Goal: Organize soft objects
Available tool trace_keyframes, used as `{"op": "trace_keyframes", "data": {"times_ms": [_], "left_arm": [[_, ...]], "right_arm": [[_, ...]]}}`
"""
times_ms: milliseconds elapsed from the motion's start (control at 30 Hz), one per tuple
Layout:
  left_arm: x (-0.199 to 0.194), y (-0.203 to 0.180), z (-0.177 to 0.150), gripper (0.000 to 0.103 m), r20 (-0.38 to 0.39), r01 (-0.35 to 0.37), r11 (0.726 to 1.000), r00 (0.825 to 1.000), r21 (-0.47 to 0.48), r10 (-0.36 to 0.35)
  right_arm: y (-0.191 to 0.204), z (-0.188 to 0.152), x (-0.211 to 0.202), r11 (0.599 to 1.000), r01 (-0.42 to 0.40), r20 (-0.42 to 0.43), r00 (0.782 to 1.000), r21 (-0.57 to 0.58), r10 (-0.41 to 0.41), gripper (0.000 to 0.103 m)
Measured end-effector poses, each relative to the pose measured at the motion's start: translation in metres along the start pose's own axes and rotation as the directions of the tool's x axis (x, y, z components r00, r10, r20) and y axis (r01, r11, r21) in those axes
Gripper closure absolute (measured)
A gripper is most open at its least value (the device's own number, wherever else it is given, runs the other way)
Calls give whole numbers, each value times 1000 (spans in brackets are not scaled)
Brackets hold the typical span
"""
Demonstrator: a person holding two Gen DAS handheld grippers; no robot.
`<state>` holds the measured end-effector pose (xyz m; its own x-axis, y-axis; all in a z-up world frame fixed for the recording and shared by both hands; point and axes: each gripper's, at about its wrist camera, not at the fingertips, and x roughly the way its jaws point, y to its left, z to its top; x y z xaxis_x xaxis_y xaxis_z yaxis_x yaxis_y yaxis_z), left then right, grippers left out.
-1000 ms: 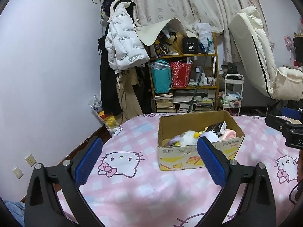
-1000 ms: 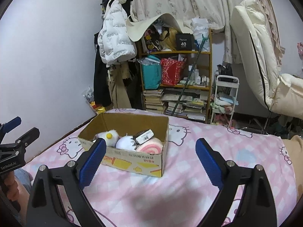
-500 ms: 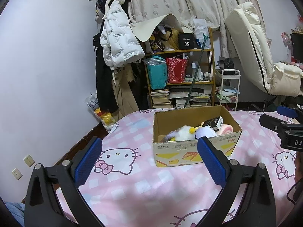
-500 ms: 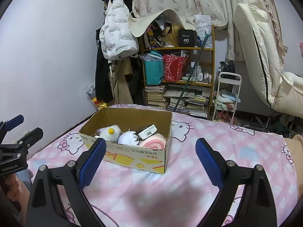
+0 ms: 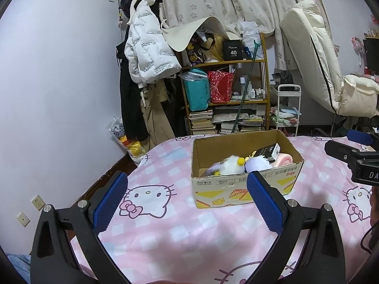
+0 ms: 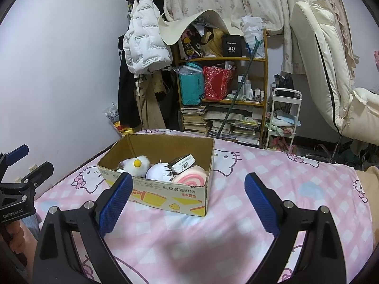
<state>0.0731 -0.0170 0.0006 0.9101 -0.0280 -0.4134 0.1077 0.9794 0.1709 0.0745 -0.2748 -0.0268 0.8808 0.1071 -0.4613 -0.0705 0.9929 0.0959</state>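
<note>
A cardboard box [image 5: 244, 187] [image 6: 165, 197] sits on the pink Hello Kitty bed [image 5: 165, 224] [image 6: 225, 236]. Inside lie a white fluffy toy with a yellow dot [image 5: 231, 165] [image 6: 136, 165], a pale lilac plush [image 5: 257, 164] [image 6: 158, 172], a pink swirl roll cushion [image 5: 284, 159] [image 6: 190, 177] and a black packet [image 5: 268, 151] [image 6: 182, 163]. My left gripper [image 5: 187, 197] is open and empty, in front of the box. My right gripper [image 6: 188, 195] is open and empty, also short of the box. Each gripper shows at the edge of the other's view.
A cluttered bookshelf [image 5: 225, 94] [image 6: 222, 94] stands beyond the bed, with coats [image 5: 146, 47] [image 6: 144, 42] hanging left of it. A white trolley [image 5: 285, 108] and a cream chair [image 5: 319, 59] [image 6: 331, 71] are at the right. A wall runs along the bed's left side.
Both grippers have pulled back and risen slightly from the box, which looks a bit smaller and farther. Both stay open and empty.
</note>
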Motion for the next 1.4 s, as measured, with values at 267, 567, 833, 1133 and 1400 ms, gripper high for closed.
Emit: {"op": "trace_keyframes", "data": {"times_ms": [267,567,833,1133,1400], "left_arm": [[1,1,0,4,-1,-1,1000,1000,-4,1],[3,3,-3,4,-5,-5,1000,1000,-14,5],[4,4,-3,4,-8,-6,1000,1000,-15,6],[5,6,-4,4,-12,-9,1000,1000,-16,9],[7,7,-3,4,-11,-7,1000,1000,-15,6]], "right_arm": [[0,1,0,1000,0,-1,1000,0,0,3],[-1,1,1,1000,4,-1,1000,3,-4,3],[-3,-1,2,1000,5,-2,1000,6,-5,3],[-3,0,2,1000,6,-1,1000,6,-6,3],[-5,-1,3,1000,8,-3,1000,5,-8,3]]}}
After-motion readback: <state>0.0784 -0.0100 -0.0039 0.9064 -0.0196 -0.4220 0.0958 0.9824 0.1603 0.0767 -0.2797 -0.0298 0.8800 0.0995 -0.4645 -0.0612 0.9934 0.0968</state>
